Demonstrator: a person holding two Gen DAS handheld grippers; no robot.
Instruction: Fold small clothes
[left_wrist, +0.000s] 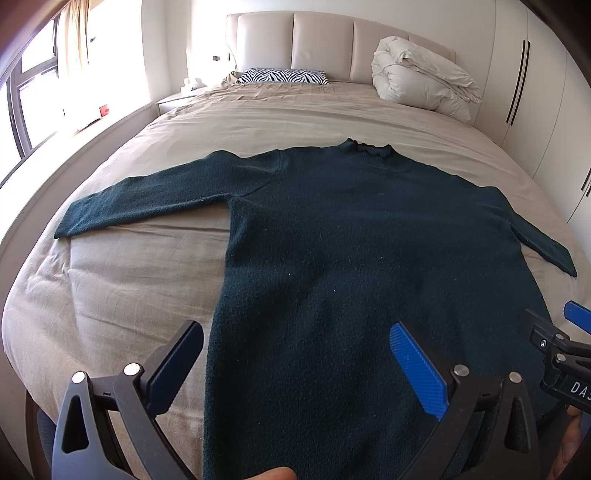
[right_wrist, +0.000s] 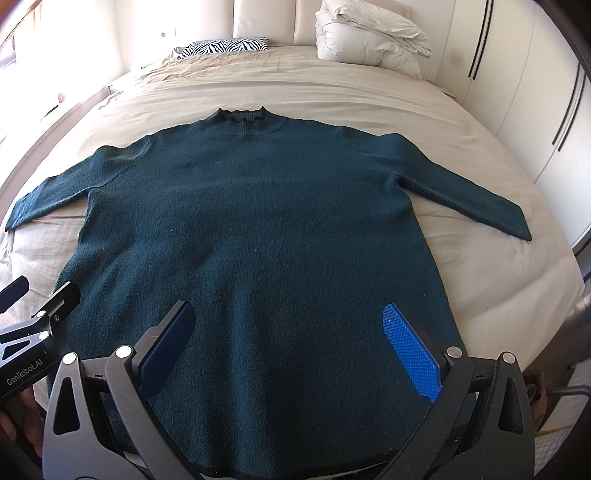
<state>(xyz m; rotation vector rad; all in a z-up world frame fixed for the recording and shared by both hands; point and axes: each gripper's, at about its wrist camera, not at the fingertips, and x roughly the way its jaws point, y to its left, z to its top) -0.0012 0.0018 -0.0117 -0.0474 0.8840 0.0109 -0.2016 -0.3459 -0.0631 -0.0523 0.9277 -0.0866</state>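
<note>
- Bed fills the room, covered in a beige sheet with light creases; padded headboard at the far end
- Zebra-print pillow lies against the headboard; a bundled white duvet sits at the far right corner
- Window on the left, white wardrobe on the right
- Dark green sweater lies flat on the sheet, collar toward the headboard, both sleeves spread out to the sides, hem nearest the cameras
- Left gripper hovers over the hem's left part, fingers spread wide, nothing pinched
- Right gripper hovers over the hem's middle, fingers likewise spread, holding nothing
</note>
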